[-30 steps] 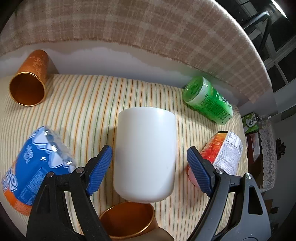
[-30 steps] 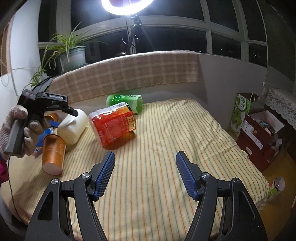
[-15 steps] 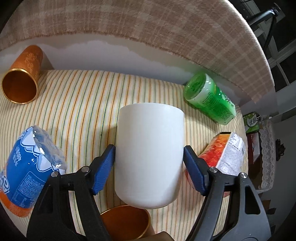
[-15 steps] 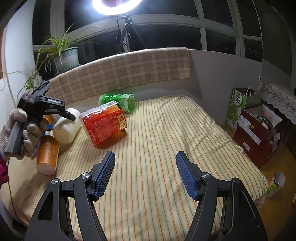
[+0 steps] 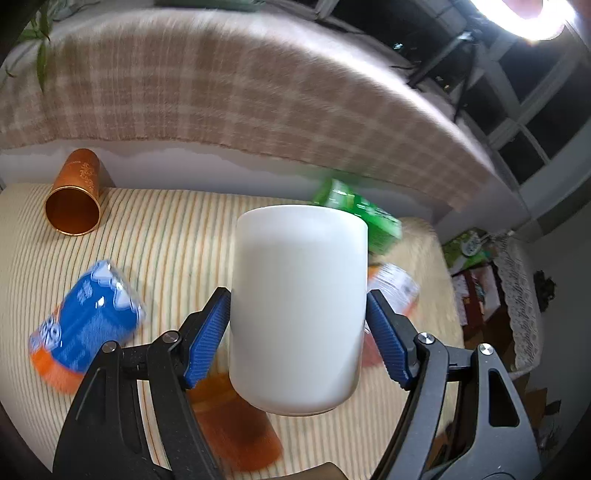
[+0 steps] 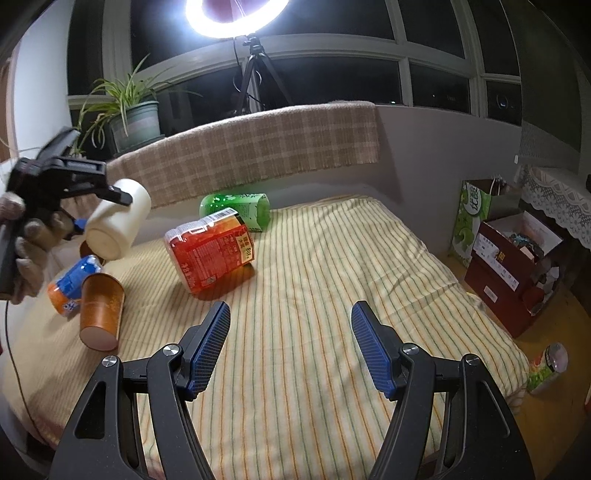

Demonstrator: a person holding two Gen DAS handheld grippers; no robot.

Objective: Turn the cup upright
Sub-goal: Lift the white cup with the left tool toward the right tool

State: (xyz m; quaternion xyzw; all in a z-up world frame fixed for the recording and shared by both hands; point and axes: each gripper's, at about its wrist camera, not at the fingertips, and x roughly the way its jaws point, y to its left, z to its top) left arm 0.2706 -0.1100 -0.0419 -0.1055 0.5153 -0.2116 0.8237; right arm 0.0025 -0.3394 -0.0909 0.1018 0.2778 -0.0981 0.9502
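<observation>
A glaring ring light [image 6: 236, 22] brightens both fisheye views (left wrist motion-blurred), with dark, curved edges.

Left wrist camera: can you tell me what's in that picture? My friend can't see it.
The left gripper squeezes a white cup between its blue fingers, lifted above a striped bedsheet. On the sheet lie an orange cup on its side, a blurry blue packet and a green packet, with a checked blanket behind.

Cup [image 6: 118, 225] (tilted) hangs above bedspread [image 6: 332, 295], bottles [image 6: 210, 251] to its right.
</observation>
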